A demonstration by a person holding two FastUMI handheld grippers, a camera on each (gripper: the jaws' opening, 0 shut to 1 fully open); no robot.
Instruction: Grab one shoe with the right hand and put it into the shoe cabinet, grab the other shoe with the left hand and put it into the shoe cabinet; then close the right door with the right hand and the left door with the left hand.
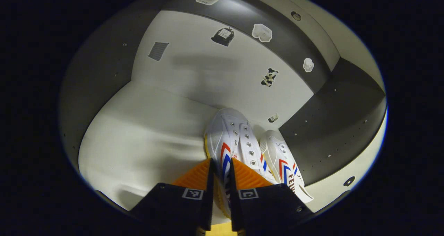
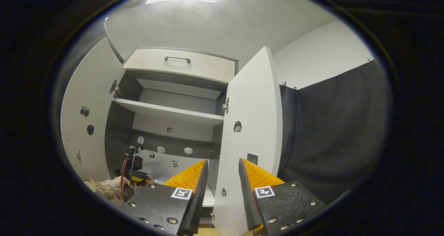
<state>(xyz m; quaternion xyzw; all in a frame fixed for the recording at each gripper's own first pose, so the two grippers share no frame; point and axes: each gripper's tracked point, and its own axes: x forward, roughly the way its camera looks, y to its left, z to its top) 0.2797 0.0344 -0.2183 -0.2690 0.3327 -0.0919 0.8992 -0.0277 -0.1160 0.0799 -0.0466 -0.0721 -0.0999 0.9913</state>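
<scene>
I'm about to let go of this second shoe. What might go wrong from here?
The left tongs pinch the held shoe by its side, and it lies close beside the other shoe; pulling back carelessly may drag or tip one. The right door stands wide open near the right tongs, so a hasty swing could bump it.

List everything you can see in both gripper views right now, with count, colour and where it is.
Shoes: 2, white with red and blue stripes, on the cabinet's bottom shelf; one between the left gripper's fingers, the other beside it.
Shoe cabinet: 1, white and grey, ahead of the right gripper.
Doors: 2, white, open; left door, right door.
Drawer: 1, white, cabinet top.
Left gripper: orange fingers, gripping a shoe.
Right gripper: orange fingers, open, empty.
Hand: 1, lower left of the right gripper view.
</scene>
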